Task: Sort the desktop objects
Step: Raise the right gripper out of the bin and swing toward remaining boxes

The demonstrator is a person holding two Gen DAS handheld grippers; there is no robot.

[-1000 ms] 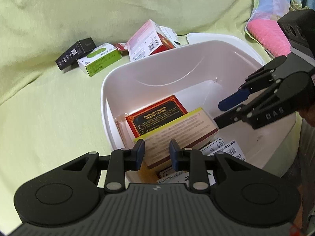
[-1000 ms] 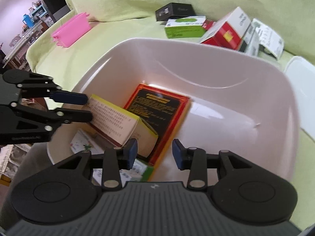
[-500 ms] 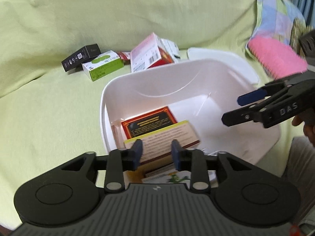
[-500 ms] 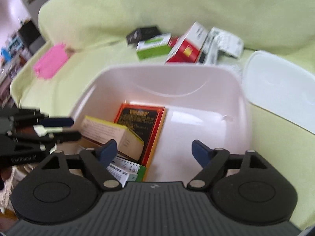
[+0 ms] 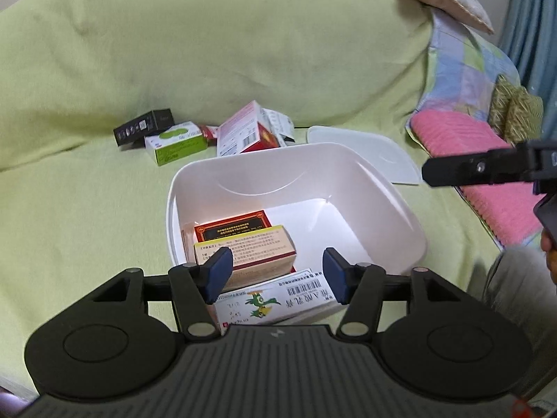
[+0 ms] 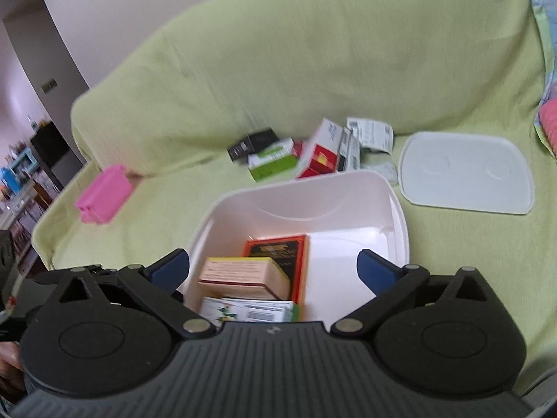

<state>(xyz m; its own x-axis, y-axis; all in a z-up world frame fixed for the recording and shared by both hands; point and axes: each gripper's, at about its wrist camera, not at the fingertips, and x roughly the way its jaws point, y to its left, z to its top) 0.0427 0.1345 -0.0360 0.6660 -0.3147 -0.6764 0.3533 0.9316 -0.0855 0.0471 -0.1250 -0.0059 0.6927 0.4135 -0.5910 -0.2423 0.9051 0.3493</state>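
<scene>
Each hand-held gripper was matte black plastic: the left hand-held gripper (image 5: 276,275) and the right hand-held gripper (image 6: 273,271) both had a ribbed grey-black housing flanked by two round discs with oval recesses. Angular linkage arms with triangular cut-outs ran forward from silver pivot screws and ended in dark blue pads (image 5: 218,273). A small pale logo sat at the front centre of each ribbed housing.

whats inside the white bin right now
The white bin holds three boxes: a red-and-black box, a yellow-topped box lying on it, and a white parrot-print box. Anything beneath them is hidden.
</scene>
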